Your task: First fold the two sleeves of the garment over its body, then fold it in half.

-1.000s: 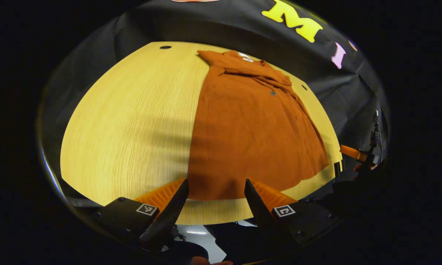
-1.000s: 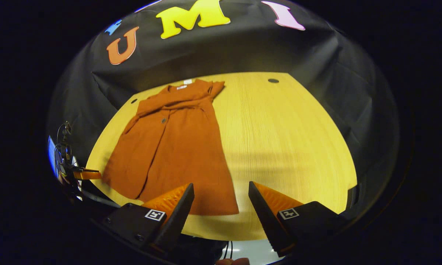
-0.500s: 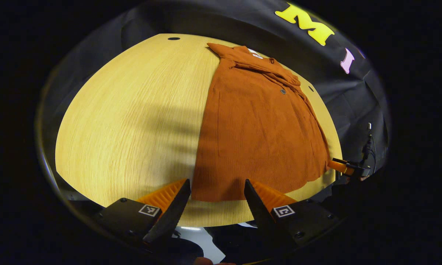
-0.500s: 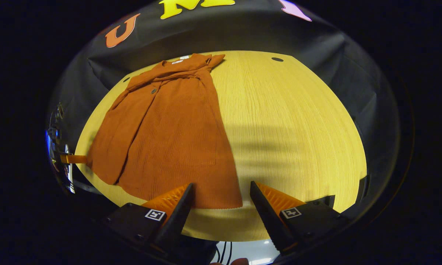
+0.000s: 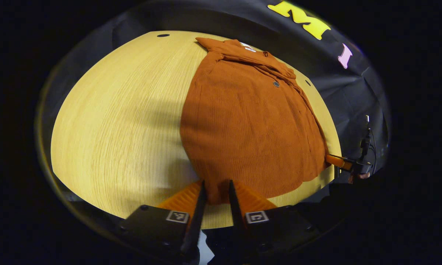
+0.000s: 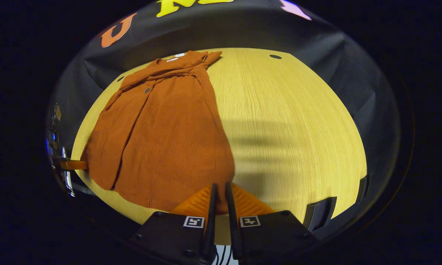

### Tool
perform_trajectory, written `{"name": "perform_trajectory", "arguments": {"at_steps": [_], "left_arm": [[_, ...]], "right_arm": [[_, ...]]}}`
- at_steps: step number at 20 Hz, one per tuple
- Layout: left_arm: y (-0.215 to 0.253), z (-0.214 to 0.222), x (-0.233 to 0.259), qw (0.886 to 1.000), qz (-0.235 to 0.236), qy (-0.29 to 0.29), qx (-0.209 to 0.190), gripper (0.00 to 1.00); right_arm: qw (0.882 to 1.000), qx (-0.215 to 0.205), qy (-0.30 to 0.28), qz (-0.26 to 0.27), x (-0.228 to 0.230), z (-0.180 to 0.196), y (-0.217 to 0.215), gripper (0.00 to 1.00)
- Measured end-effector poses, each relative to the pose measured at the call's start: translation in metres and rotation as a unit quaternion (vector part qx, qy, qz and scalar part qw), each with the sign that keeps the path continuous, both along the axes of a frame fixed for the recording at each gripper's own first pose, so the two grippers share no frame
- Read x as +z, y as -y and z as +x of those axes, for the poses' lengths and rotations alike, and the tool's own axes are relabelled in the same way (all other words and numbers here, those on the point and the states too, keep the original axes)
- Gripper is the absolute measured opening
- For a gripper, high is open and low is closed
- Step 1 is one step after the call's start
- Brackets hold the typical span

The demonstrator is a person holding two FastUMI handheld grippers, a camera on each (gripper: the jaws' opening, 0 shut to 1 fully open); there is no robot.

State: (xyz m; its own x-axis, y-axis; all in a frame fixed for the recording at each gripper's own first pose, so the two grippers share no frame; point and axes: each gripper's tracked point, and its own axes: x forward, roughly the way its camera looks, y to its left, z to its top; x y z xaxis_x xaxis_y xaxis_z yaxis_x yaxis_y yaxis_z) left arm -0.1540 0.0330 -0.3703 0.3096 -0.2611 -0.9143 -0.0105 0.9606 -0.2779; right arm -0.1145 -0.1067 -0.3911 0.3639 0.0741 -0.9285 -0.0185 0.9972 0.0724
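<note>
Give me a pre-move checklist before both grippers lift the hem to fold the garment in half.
1. Left gripper closed on the hem of the garment: ok, both fingers pinch the near corner.
2. Right gripper closed on the hem: ok, fingers nearly together with cloth between them.
3. Sleeves folded over the body: ok, both lie across the chest near the collar.
4. Body flat on the table: mostly ok, a lengthwise fold runs along one side.
5. Landing zone at the collar free of other things: ok.
6. Both layers of cloth caught in each pinch: cannot tell.
</note>
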Motion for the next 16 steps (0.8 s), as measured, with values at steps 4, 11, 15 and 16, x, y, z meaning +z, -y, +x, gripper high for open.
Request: {"name": "perform_trajectory", "arguments": {"at_steps": [4, 11, 15, 16], "left_arm": [[0.0, 0.001, 0.003, 1.0, -0.001, 0.005, 0.012, 0.07], [0.01, 0.036, 0.06, 0.997, -0.021, 0.079, 0.016, 0.04], [0.015, 0.079, 0.097, 0.99, -0.027, 0.135, 0.011, 0.04], [0.018, 0.095, 0.109, 0.987, -0.026, 0.156, 0.003, 0.03]], "right_arm": [[0.999, -0.024, -0.01, 0.023, 0.003, 0.0, -0.001, 0.02], [0.994, -0.021, 0.082, 0.075, 0.071, 0.048, -0.02, 0.02], [0.987, -0.011, 0.132, 0.094, 0.106, 0.088, -0.025, 0.02], [0.984, -0.007, 0.147, 0.098, 0.118, 0.106, -0.026, 0.02]]}}
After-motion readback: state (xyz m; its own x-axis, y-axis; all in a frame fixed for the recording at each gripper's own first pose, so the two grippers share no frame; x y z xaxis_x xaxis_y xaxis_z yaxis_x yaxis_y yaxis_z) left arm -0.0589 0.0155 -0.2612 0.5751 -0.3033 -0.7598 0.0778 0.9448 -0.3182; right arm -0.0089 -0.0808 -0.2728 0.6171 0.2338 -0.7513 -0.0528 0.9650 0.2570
